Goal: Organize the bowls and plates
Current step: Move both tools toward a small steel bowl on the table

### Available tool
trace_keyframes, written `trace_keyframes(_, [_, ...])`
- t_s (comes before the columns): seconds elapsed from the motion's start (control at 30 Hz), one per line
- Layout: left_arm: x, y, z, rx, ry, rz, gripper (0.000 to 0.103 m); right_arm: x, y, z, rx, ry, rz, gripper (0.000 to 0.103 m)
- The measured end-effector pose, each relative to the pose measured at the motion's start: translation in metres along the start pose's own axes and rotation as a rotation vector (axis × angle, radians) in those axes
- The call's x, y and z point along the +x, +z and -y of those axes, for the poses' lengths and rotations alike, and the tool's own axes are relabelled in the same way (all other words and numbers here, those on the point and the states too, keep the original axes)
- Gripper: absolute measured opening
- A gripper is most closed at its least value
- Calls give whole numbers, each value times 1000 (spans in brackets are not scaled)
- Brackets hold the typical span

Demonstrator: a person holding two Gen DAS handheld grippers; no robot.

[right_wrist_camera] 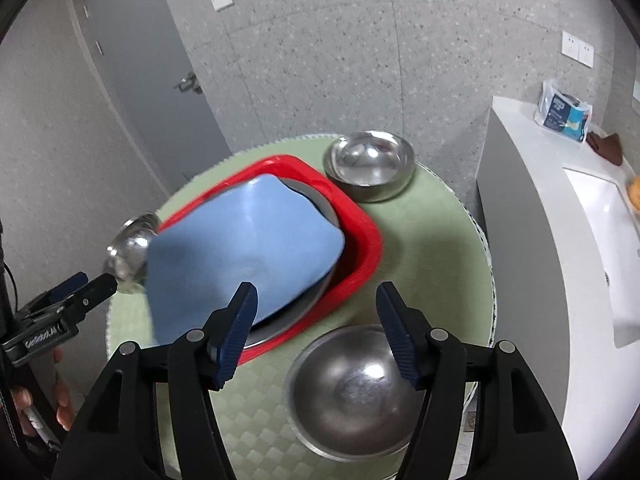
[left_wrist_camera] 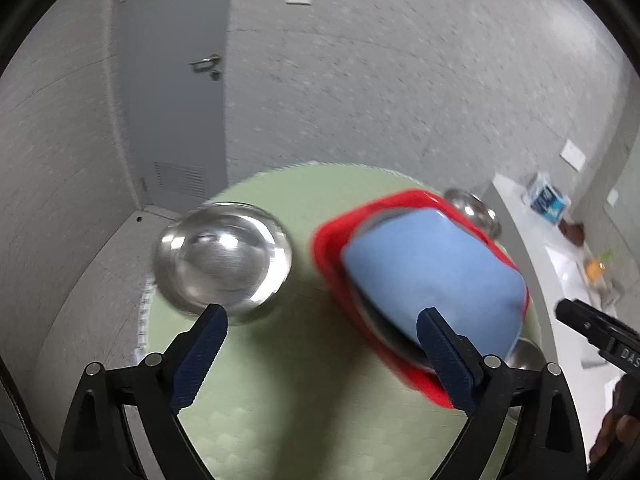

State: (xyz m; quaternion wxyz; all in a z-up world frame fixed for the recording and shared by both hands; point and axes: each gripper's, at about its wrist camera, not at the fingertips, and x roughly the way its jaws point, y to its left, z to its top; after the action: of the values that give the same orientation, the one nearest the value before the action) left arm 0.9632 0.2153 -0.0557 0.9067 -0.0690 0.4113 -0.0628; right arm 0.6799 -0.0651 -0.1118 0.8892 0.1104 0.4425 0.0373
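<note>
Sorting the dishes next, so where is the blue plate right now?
The blue plate lies tilted on top of the stack in the red tray, at the middle of the round green table, with steel bowls around the tray.

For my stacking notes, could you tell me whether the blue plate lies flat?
Tilted: the blue plate leans across the red tray, one edge raised.

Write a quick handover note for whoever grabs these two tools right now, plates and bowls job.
Left tool: open, empty, above the green mat near a steel bowl.
Right tool: open, empty, over the near steel bowl.
Blue plate rests tilted on a metal plate inside the red tray.
Third steel bowl sits behind the tray.
Done: plates in the tray. Left: all three bowls remain loose, unstacked.
</note>
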Motion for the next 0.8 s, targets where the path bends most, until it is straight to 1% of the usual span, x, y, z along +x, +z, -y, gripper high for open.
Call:
trace_keyframes(0.13, [-11, -7, -31, -61, 50, 12, 95, -4, 4, -23, -26, 45, 8, 65])
trace_keyframes(0.2, [-14, -9, -47, -104, 74, 13, 95, -1, 11, -41, -58, 76, 9, 65])
trace_keyframes(0.3, [-16, -10, -62, -149, 97, 6, 95, 7, 21, -63, -92, 112, 1, 65])
trace_keyframes(0.4, [-18, -10, -72, -187, 135, 6, 95, 19, 36, -85, -136, 151, -2, 65])
trace_keyframes(0.47, [-17, -5, -74, -204, 134, -2, 93, 27, 46, -89, -137, 171, -6, 65])
trace_keyframes(0.53, [-15, 6, -68, -198, 111, -3, 93, 30, 55, -85, -128, 174, -1, 65])
trace_keyframes(0.6, [-10, 19, -50, -164, 99, -2, 93, 33, 64, -76, -120, 163, 6, 65])
trace_keyframes(0.67, [-2, 34, -30, -126, 70, -7, 93, 35, 75, -54, -98, 145, 15, 65])
trace_keyframes(0.77, [19, 62, 23, -21, 8, -14, 95, 43, 91, -14, -65, 98, 30, 66])
trace_keyframes(0.8, [29, 73, 43, 20, -12, -26, 95, 46, 96, 1, -55, 78, 35, 69])
